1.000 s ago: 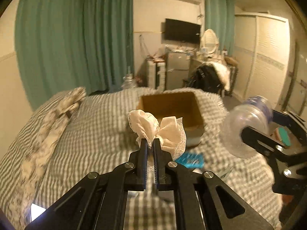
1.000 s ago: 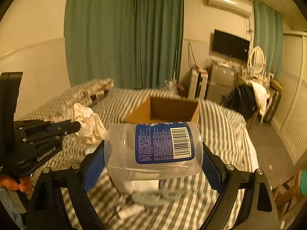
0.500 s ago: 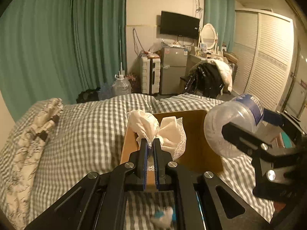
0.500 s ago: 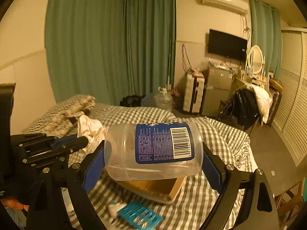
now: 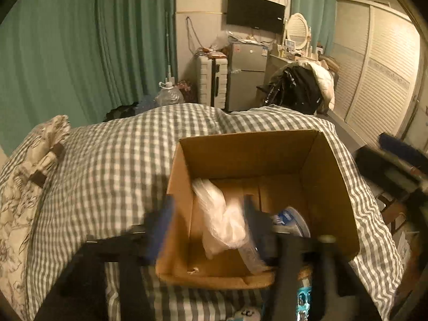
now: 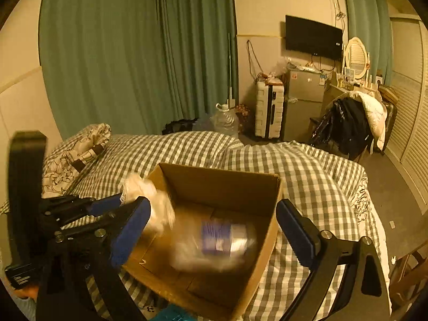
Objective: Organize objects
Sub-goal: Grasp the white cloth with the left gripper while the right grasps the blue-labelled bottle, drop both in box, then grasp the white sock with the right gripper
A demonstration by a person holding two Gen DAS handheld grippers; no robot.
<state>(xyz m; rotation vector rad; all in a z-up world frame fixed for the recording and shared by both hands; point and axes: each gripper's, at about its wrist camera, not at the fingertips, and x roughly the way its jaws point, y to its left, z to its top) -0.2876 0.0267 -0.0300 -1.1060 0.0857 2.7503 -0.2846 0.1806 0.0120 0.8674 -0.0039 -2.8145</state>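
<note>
**Right wrist view: both claws spread over the cardboard box**

Right wrist view: right claw (image 6: 211, 227) stands wide, blue pads far apart, nothing between them. Directly ahead and below it, the clear plastic bottle (image 6: 214, 243) with a blue label is inside the cardboard box (image 6: 222, 184), motion-blurred; whether it rests on the box floor cannot be told. Left of this claw, the left claw (image 6: 128, 206) is over the box's near-left corner, with the white lace cloth (image 6: 149, 198) just beyond its tips, blurred.

Left wrist view: left claw (image 5: 206, 227) also wide and blurred; the cloth (image 5: 219, 219) lies between its fingers, contact not discernible. Bottle (image 5: 291, 222) to the claw's right in the box (image 5: 248, 149). Box sits on the checked bed cover (image 5: 107, 165). Blue blister pack (image 5: 303, 299) below the claw, beside the box's near wall.
</note>
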